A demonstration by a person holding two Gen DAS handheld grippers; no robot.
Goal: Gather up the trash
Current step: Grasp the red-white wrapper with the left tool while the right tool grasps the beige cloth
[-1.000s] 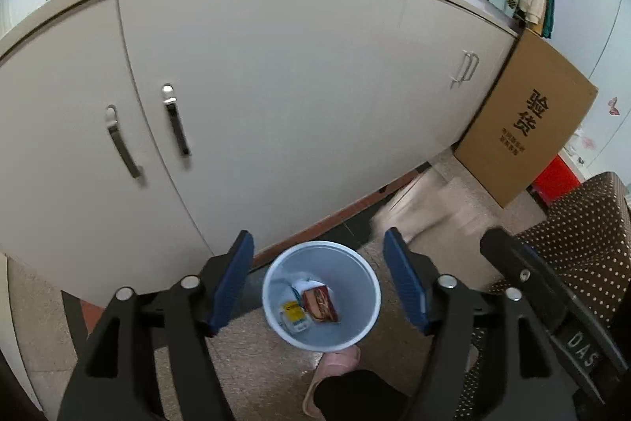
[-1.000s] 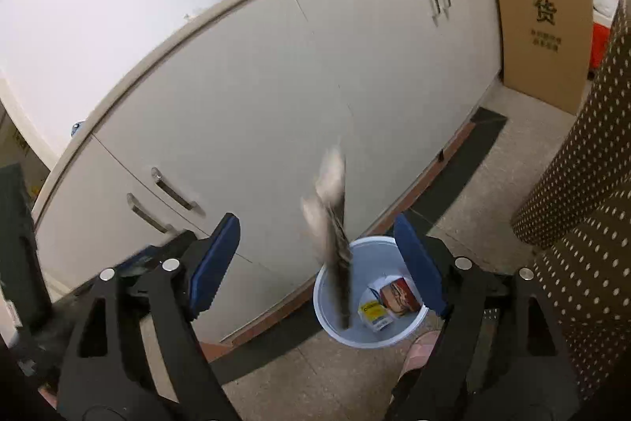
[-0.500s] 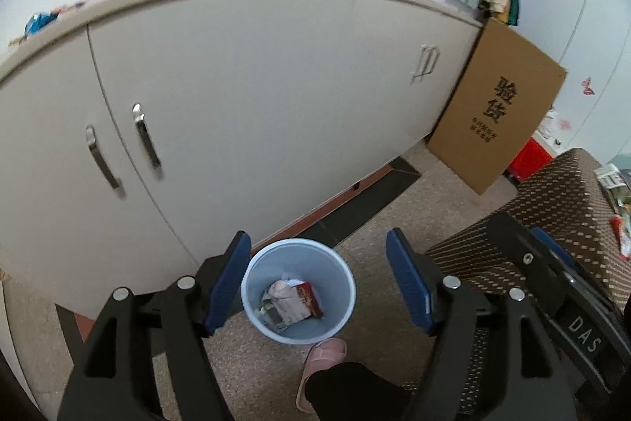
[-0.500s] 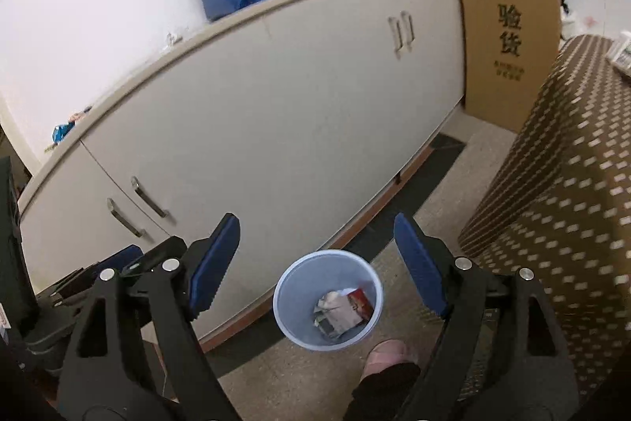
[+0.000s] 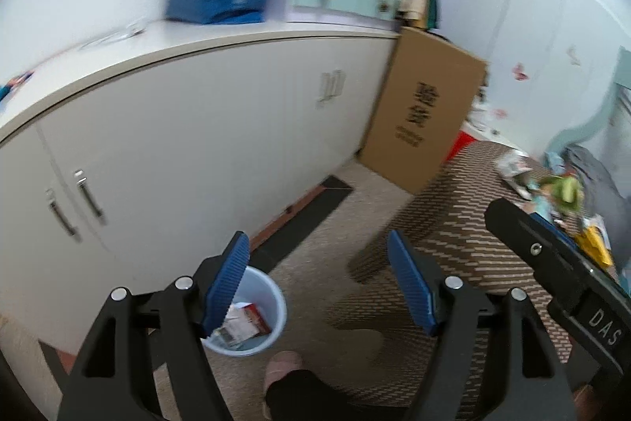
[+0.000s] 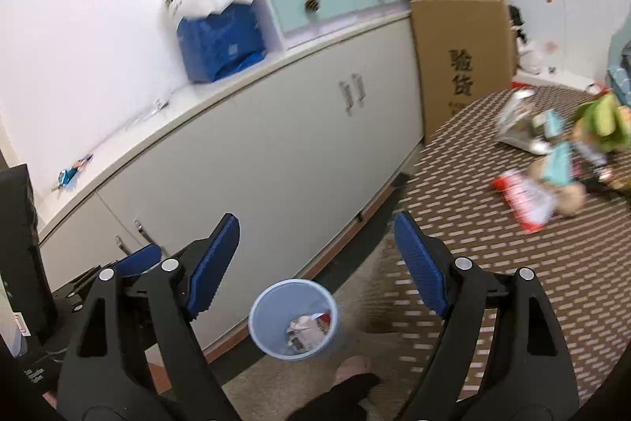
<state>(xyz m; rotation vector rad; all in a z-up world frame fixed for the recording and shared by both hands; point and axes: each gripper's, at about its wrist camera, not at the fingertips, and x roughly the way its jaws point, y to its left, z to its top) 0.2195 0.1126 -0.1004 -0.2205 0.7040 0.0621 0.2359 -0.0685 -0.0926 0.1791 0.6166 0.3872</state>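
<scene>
Left gripper (image 5: 319, 283): jaws spread, nothing between the pads. Right gripper (image 6: 315, 265): likewise spread and empty. The blue bin (image 6: 294, 318) stands on the floor beside the white cabinet (image 6: 276, 152); crumpled wrappers (image 6: 307, 330) lie inside, their print unreadable. In the left view one blue pad covers part of the bin's rim. Further trash (image 6: 552, 160) is scattered on the brown patterned table (image 6: 512, 283) — blurred, individual pieces hard to separate. A cardboard box (image 5: 426, 113) leans against the cabinet's end. A slippered foot (image 5: 282, 367) shows at the bottom edge — cut off.
</scene>
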